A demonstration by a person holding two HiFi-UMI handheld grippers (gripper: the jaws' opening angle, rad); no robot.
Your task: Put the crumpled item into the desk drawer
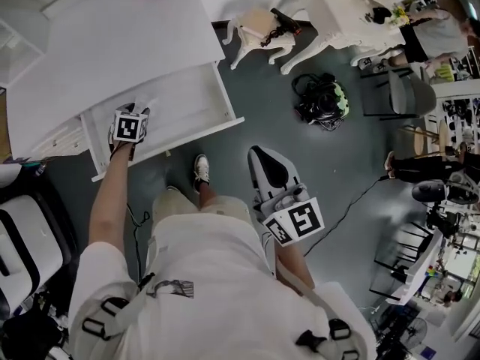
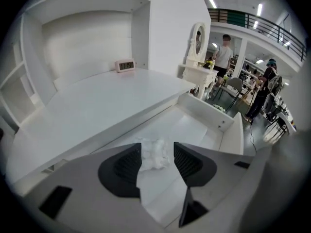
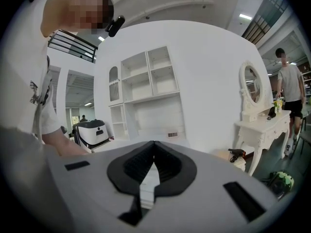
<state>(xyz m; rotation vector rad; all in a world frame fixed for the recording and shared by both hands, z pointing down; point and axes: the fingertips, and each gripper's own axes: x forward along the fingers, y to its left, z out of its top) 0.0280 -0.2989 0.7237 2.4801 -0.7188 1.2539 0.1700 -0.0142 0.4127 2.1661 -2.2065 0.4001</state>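
Note:
The crumpled white item [image 2: 154, 154] lies on the floor of the pulled-out white desk drawer [image 2: 228, 130]. In the left gripper view my left gripper [image 2: 157, 147] hangs just above it, open, the dark pads apart on either side and not pressing on it. From the head view the left gripper [image 1: 129, 126] hovers over the drawer's [image 1: 202, 100] left end and hides the item. My right gripper [image 1: 259, 156] is held low by the person's right hip, over the dark floor, away from the desk. Its jaws [image 3: 154, 144] are shut with nothing between them.
The white desk top [image 1: 120, 43] carries a small clock [image 2: 126, 65] at the back. A white stool [image 1: 262, 28], a vanity table [image 1: 352, 13] and a bag [image 1: 322, 100] on the floor stand to the right. A black-and-white machine [image 1: 22, 238] sits at the left.

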